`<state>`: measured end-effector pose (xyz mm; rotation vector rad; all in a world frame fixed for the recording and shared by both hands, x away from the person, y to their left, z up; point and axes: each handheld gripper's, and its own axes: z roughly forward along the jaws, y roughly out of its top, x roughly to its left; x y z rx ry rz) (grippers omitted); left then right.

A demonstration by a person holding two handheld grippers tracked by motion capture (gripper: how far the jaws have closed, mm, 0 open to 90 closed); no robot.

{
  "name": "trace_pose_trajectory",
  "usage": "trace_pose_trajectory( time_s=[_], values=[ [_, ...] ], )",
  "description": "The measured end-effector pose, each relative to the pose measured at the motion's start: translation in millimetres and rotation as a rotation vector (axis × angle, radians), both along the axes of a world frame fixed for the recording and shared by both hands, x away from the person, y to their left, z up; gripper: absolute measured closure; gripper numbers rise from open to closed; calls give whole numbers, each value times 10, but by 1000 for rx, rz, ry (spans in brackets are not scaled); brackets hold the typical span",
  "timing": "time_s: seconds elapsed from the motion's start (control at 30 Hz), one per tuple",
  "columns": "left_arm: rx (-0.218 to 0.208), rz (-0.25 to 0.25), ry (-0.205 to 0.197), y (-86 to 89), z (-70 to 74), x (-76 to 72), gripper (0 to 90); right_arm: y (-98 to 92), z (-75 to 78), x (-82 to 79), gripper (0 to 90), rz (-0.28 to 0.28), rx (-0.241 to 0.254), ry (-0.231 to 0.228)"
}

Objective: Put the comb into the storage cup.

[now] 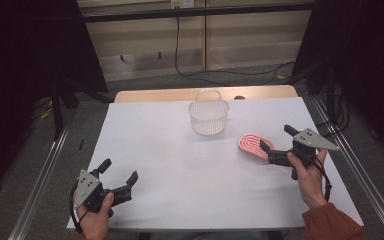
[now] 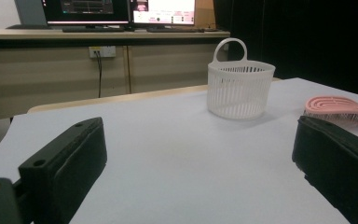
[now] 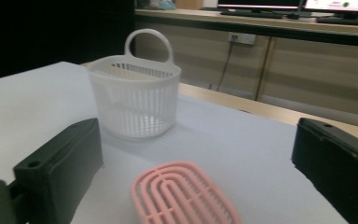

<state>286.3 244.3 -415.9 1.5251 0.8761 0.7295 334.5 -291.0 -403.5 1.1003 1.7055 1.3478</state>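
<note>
While its two black jaws stand apart with nothing pressed between them, the right gripper [image 1: 277,143] sits at the right of the high view, the pink hairbrush [image 1: 254,145] lying flat between them. Above and left stands the white basket [image 1: 208,118]. At lower left, the left gripper [image 1: 118,171] holds its jaws wide over bare table [image 1: 180,175].

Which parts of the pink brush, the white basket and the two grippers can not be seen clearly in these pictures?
- Pink brush: its handle end is cut off by the bottom edge of the right gripper view; in the high view the right gripper covers it.
- White basket: its inside floor is too small in the high view and hidden by its wall in both gripper views.
- Left gripper: its fingers are cut off by the left gripper view's edges.
</note>
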Motion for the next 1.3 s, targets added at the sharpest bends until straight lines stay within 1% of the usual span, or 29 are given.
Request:
trace_pose_trajectory(
  time_s=[0.03, 0.07, 0.13, 0.27, 0.3, 0.37, 0.4, 0.47, 0.5, 0.53, 0.57, 0.6, 0.63, 0.67, 0.7, 0.73, 0.83, 0.9, 0.93, 0.97, 1.0, 1.03, 1.07, 1.1, 1.13, 1.2, 1.23, 1.27, 1.3],
  values=[
    [0, 0, -1, 0, 0, 0, 31, 27, -9, 46, 43, -42, -44, 17],
    [-5, -2, 4, -4, -3, 2, 31, 43, -12, 68, 50, -57, -53, 30],
    [5, -2, 9, -4, -6, 5, 31, 53, -15, 103, 40, -49, -52, 44],
    [15, -6, 3, -14, -16, 14, 31, 50, 6, 180, 37, -50, -58, 60],
    [13, -8, 11, -16, -21, 19, 31, 45, 19, 198, 37, -52, -59, 73],
    [11, -4, 14, -11, -29, 31, 31, 30, 54, 233, 34, -47, -69, 103],
    [11, -4, 14, -11, -29, 31, 31, 30, 54, 233, 34, -47, -69, 103],
    [14, -3, 14, 1, -27, 30, 31, 6, 107, 289, 11, -39, -69, 139],
    [14, -3, 14, 1, -27, 30, 31, 6, 107, 289, 11, -39, -69, 139],
    [16, -3, 13, 1, -27, 30, 31, -5, 134, 336, 33, -29, -72, 170],
    [17, -3, 13, 1, -26, 30, 31, -5, 134, 336, 33, -29, -72, 170],
    [16, -3, 14, 1, -26, 30, 31, -12, 144, 361, 35, -24, -69, 181],
    [15, 3, 12, 0, -26, 27, 31, -11, 155, 382, 39, -17, -64, 205],
    [17, 6, 8, -1, -26, 26, 31, -7, 179, 416, 92, -25, -77, 257],
    [17, 7, 11, -1, -29, 31, 31, -2, 192, 429, 105, -14, -74, 277],
    [17, 7, 11, -1, -29, 31, 31, 6, 200, 445, 96, 6, -74, 281],
    [23, 3, 11, 3, -31, 33, 31, 26, 204, 479, 101, 7, -77, 269],
    [23, 1, 12, 2, -31, 34, 31, 43, 183, 506, 100, 5, -104, 277],
    [23, 1, 12, 2, -31, 34, 31, 59, 161, 517, 95, -8, -124, 293],
    [22, -2, 13, 4, -31, 35, 31, 84, 141, 522, 97, -23, -162, 319],
    [12, -11, 14, 5, -32, 38, 31, 105, 130, 514, 95, -31, -182, 325],
    [15, -15, 15, 9, -33, 40, 31, 125, 126, 504, 81, -38, -188, 335],
    [18, -12, 16, 6, -35, 42, 31, 125, 126, 504, 81, -38, -188, 335],
    [19, -12, 17, 6, -37, 44, 31, 150, 135, 505, 54, -18, -193, 369],
    [19, -12, 19, 6, -38, 45, 31, 151, 147, 505, 44, -17, -181, 381],
    [19, -11, 17, 5, -37, 43, 31, 139, 164, 519, 20, 22, -160, 399],
    [22, -10, 17, 7, -35, 42, 31, 124, 166, 528, 20, 65, -160, 405],
    [20, -10, 18, 8, -37, 46, 31, 118, 170, 538, 19, 97, -175, 403],
    [20, -10, 18, 8, -37, 46, 31, 127, 172, 552, 19, 109, -180, 413]
  ],
)
